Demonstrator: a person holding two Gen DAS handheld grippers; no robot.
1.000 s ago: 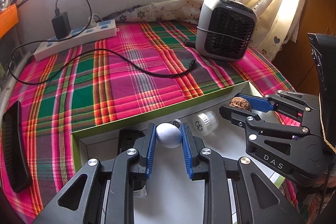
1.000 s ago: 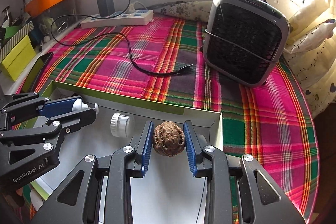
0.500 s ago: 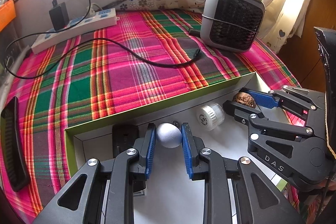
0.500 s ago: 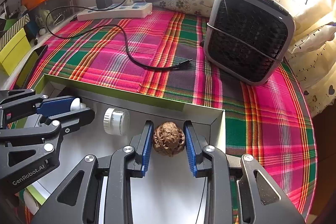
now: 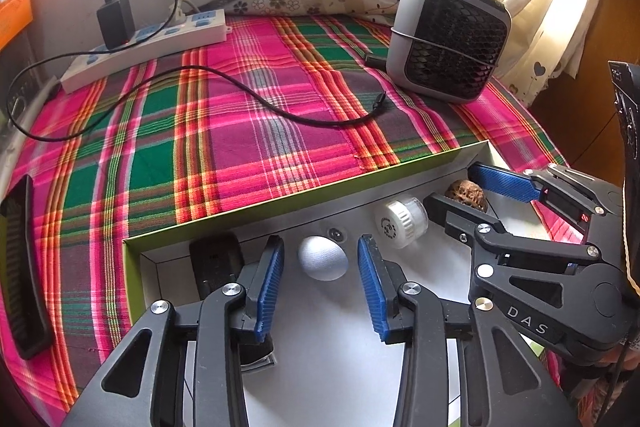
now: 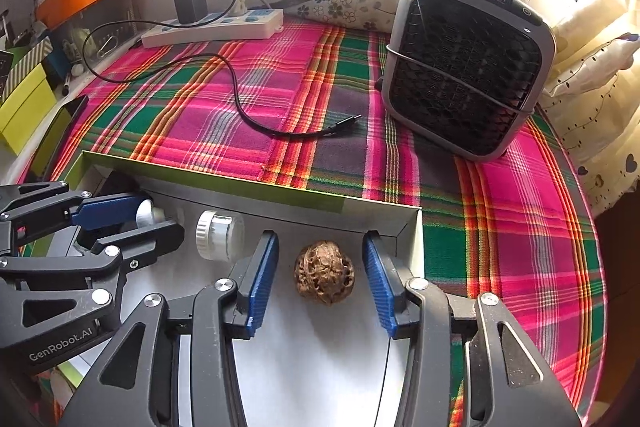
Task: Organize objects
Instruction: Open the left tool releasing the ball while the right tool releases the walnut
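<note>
Two tools just opened, left tool (image 5: 320, 269) around white ball (image 5: 323, 258), right tool (image 6: 320, 273) around walnut (image 6: 324, 273).

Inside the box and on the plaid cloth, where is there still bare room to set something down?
Free: the box floor nearest the cameras, and the plaid cloth between the black cable and the box. Crowded: the box's far wall, with white ball, white cap and walnut.

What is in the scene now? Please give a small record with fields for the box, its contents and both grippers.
surface: plaid cloth
container: open green-rimmed box
contents: white ball, walnut, white cap, dark object, unclear
left gripper: jaws just opened, ball between them, untouched
right gripper: jaws just opened, walnut between them, untouched
outside box: fan heater, power strip
</note>
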